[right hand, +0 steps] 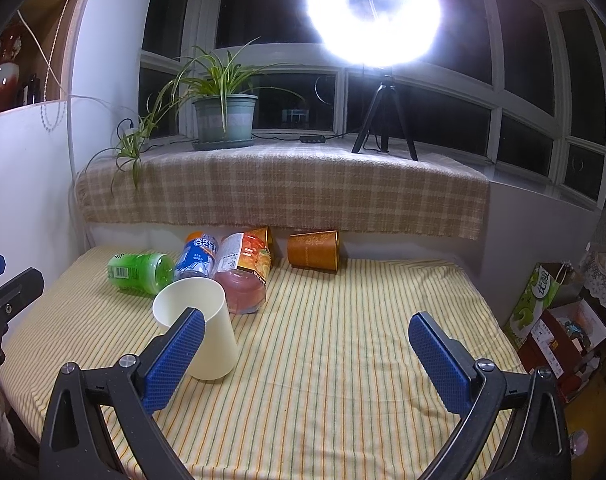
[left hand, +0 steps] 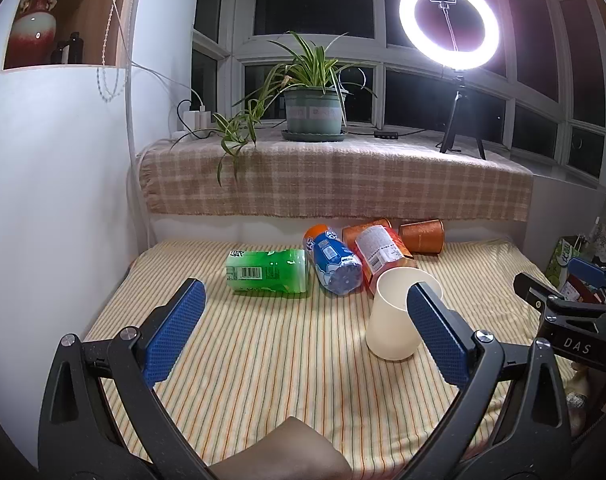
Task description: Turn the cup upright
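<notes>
A cream paper cup (left hand: 395, 320) stands upright, mouth up, on the striped cloth; it also shows in the right wrist view (right hand: 207, 332). My left gripper (left hand: 305, 308) is open and empty, and its right finger (left hand: 435, 320) overlaps the cup's right side in the view. My right gripper (right hand: 307, 340) is open and empty, and its left finger (right hand: 175, 356) overlaps the cup's front. I cannot tell if either finger touches the cup. An orange cup (left hand: 421, 236) lies on its side at the back, also in the right wrist view (right hand: 314, 250).
A green bottle (left hand: 269, 271), a blue bottle (left hand: 335, 262) and an orange-labelled bottle (left hand: 383, 252) lie on their sides behind the cream cup. A plaid-covered ledge (left hand: 335, 180) with a plant and ring light backs the table. Boxes (right hand: 551, 320) stand off the right edge.
</notes>
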Action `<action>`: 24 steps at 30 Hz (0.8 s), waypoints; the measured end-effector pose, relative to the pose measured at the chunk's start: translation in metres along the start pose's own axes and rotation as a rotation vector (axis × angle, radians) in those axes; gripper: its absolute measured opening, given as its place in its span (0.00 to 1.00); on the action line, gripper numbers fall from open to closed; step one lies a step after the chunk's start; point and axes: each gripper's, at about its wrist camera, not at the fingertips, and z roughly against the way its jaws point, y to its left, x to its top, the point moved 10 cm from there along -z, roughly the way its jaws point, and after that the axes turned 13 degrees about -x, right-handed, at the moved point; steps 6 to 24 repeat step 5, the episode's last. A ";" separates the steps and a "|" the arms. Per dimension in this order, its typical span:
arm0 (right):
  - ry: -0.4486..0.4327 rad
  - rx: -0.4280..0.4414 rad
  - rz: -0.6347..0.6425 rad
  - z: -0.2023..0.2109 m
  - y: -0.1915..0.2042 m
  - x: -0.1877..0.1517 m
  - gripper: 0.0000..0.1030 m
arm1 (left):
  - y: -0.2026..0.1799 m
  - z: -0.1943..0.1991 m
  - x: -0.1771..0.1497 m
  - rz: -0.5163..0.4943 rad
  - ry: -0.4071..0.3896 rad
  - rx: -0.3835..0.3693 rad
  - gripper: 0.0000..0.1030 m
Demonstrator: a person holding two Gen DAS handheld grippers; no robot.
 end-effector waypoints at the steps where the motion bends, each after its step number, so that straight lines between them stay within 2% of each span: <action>1: 0.001 0.001 0.000 0.000 0.000 0.000 1.00 | 0.001 0.001 0.000 -0.001 -0.003 0.000 0.99; 24: 0.004 0.002 0.001 -0.001 0.000 -0.001 1.00 | 0.000 0.000 0.001 -0.009 -0.007 0.006 0.99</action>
